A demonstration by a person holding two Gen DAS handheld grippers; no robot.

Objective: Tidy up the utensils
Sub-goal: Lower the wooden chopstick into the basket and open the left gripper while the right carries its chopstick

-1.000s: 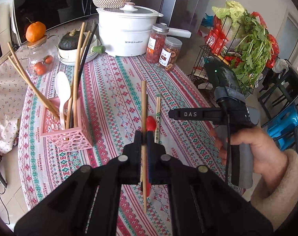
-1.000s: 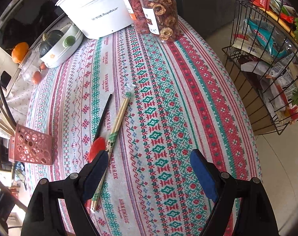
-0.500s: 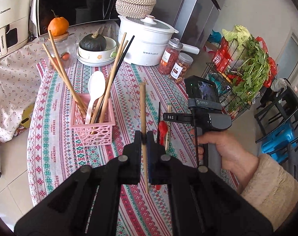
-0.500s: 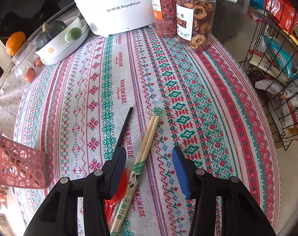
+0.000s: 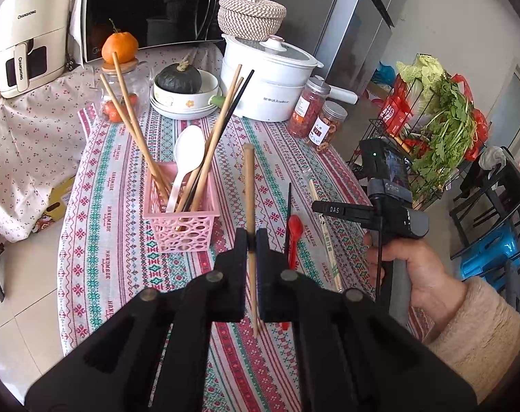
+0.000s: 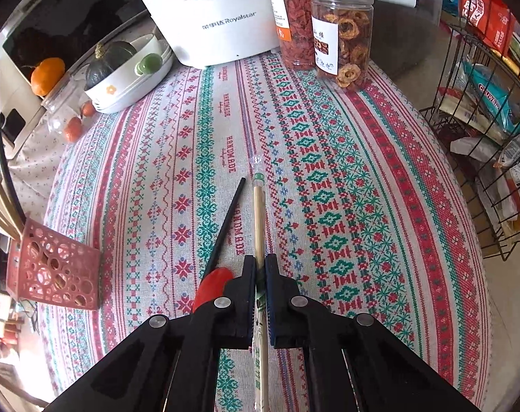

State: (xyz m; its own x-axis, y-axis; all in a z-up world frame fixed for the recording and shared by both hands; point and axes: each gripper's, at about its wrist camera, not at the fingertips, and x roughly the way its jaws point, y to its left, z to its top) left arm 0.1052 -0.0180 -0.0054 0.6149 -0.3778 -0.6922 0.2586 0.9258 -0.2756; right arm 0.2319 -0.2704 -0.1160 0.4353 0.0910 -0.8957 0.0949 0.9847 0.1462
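Observation:
My left gripper [image 5: 252, 240] is shut on a wooden chopstick [image 5: 249, 185], held above the tablecloth just right of the pink utensil basket [image 5: 181, 230]. That basket holds several chopsticks and a white spoon [image 5: 188, 158]. My right gripper [image 6: 259, 267] is shut on a wrapped pair of chopsticks [image 6: 259, 216] lying on the cloth; the pair [image 5: 323, 233] also shows in the left wrist view. Beside it lie a red spoon [image 6: 210, 285] and a black chopstick [image 6: 227, 223]. In the left wrist view a hand [image 5: 411, 264] holds the right gripper's handle.
A white pot [image 5: 270, 82], two jars [image 5: 325, 123], a bowl with a squash [image 5: 181, 86] and a glass jar with an orange [image 5: 119, 48] stand at the back. A wire rack of groceries [image 6: 483, 86] stands beyond the table's right edge.
The right gripper's jaws closed onto the wrapped chopsticks after sliding left over them. The left gripper drew back and up with its chopstick, bringing the basket nearer the middle of its view.

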